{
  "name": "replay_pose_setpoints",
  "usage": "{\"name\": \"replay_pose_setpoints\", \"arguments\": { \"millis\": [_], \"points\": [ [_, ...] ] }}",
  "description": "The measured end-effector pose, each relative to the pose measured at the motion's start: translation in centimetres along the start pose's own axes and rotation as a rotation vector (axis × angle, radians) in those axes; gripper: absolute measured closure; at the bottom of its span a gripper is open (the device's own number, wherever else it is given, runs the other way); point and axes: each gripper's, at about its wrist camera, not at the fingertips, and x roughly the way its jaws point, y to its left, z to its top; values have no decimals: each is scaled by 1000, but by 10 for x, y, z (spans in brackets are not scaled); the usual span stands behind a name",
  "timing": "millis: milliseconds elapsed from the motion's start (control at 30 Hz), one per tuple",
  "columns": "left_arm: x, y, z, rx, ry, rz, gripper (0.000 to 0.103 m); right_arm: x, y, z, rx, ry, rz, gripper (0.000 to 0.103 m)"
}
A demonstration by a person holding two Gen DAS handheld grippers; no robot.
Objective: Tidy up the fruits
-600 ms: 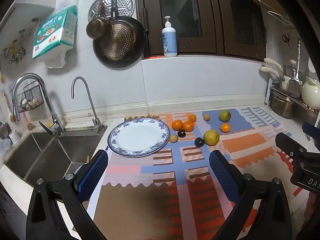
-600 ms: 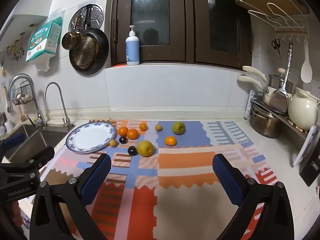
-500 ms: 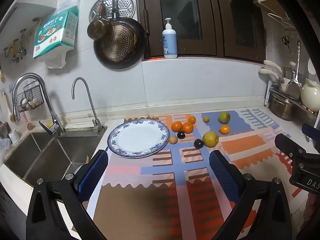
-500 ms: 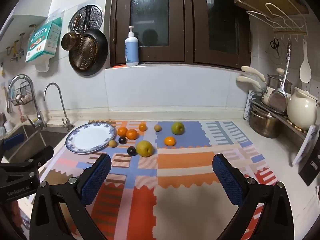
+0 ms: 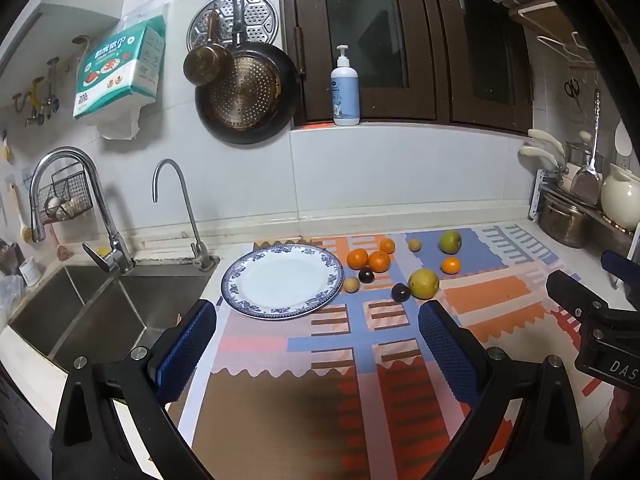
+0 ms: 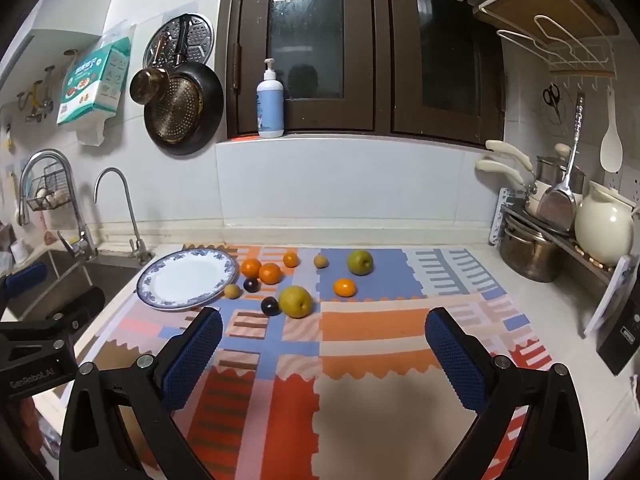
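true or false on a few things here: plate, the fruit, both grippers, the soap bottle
1. The plate holds no fruit. True.
2. The left gripper is shut on an orange. False: its jaws stand wide open with nothing between them.
3. The yellow pear lies on the mat, with a dark plum right beside it. True.
4. The green apple sits in the sink. False: it lies on the mat's blue patch, on the far side of the fruit from the sink.
5. The right gripper is open and empty. True.
6. The pump bottle lies tipped over on the mat. False: it stands upright on the window ledge.
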Motion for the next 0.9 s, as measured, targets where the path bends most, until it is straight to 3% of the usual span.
{"name": "replay_pose_setpoints", "arguments": {
  "millis": [900],
  "points": [
    [-5, 10, -1, -4, -27, -15, 0, -10, 10, 3, -4, -27, 2, 1]
  ]
}}
